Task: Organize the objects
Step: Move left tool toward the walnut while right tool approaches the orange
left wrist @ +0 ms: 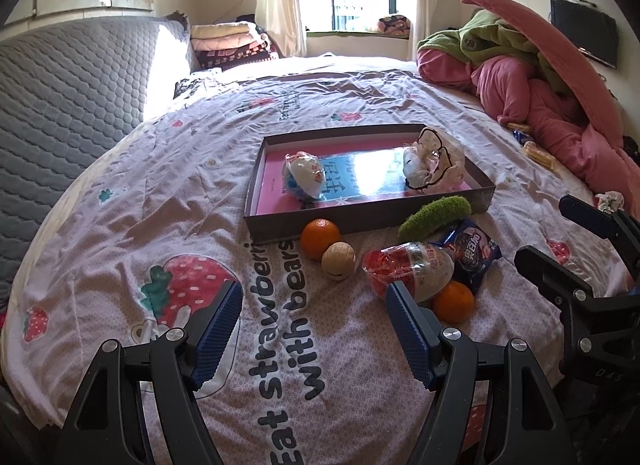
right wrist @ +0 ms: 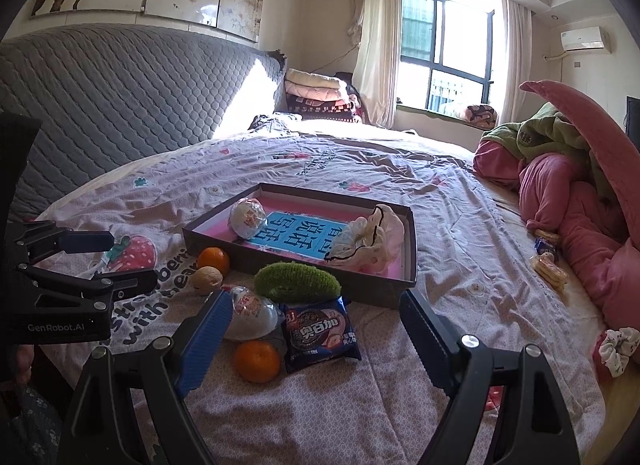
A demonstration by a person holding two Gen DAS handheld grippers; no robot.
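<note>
Honestly, both claws, left claw [left wrist: 314, 329] and right claw [right wrist: 316, 339], hang released; the near orange [right wrist: 257, 361] could roll off when nudged, since the bed [left wrist: 360, 105] is soft.

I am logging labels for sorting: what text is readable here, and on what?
"Eat Strawberries with bears", partly cut off: pink printed bedsheet.
"GenRobot.AI": black left gripper.
"说话", "写话": blue book cover in the shallow cardboard tray.
"奥百加", uncertain: dark blue snack packet.
Red-and-white egg-shaped wrapper: too blurred.

Snack pile [right wrist: 280, 317] blocks the tray's [right wrist: 412, 249] near side; bedsheet [right wrist: 460, 225] beside lies free.
</note>
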